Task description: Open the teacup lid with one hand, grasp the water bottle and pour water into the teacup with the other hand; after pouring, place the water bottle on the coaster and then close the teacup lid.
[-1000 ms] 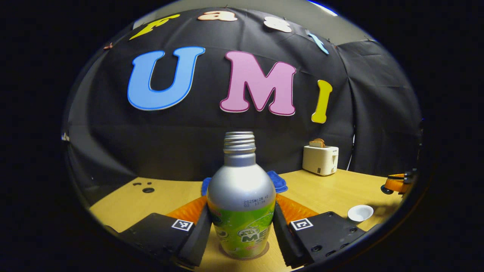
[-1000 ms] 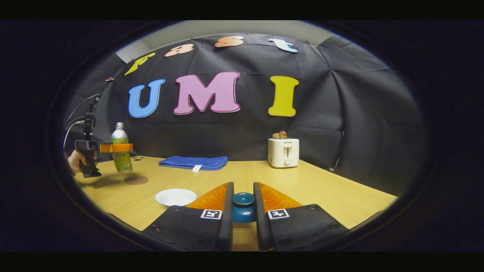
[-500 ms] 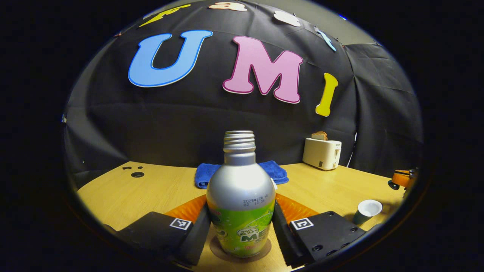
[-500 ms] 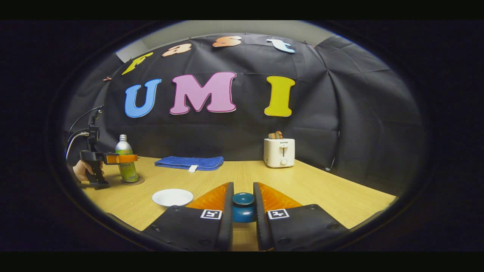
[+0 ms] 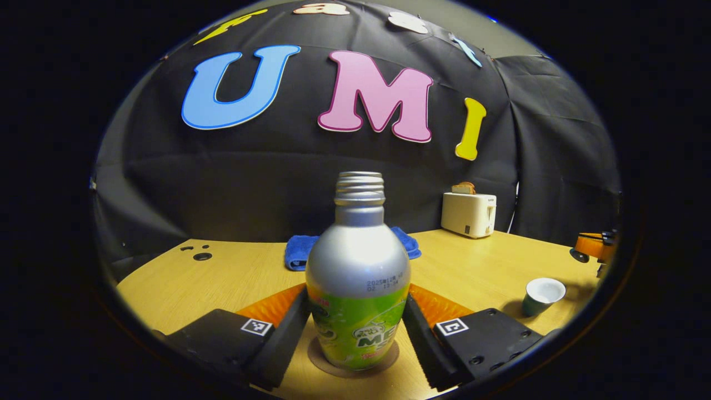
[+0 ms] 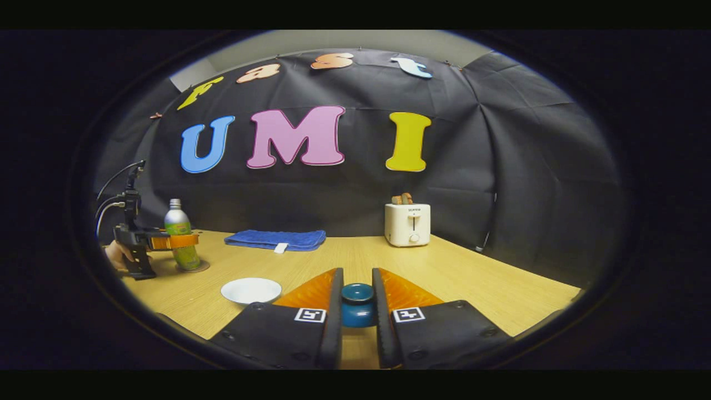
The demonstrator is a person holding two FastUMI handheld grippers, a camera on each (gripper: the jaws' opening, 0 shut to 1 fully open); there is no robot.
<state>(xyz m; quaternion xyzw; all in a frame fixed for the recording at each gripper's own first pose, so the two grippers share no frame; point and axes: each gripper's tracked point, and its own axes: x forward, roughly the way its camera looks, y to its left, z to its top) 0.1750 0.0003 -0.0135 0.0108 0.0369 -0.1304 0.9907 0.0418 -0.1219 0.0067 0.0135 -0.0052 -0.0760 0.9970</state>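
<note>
Standing metal bottle (image 5: 358, 278) on round coaster (image 5: 354, 362).

The bottle (image 5: 358, 278) stands upright on the round coaster (image 5: 354, 364), between the left gripper (image 5: 355, 333) fingers. An open cup (image 5: 542, 295) sits on the table (image 5: 477, 266) to the right.

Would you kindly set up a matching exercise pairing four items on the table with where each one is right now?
Things:
1. water bottle
2. teacup lid
3. teacup
4. blue towel

Places or states:
A. lying folded near the black cloth wall
B. standing on the round coaster
C. standing uncovered on the table
D. gripped between the right hand-held gripper's fingers

Pairs: 1-B, 2-D, 3-C, 4-A
</note>
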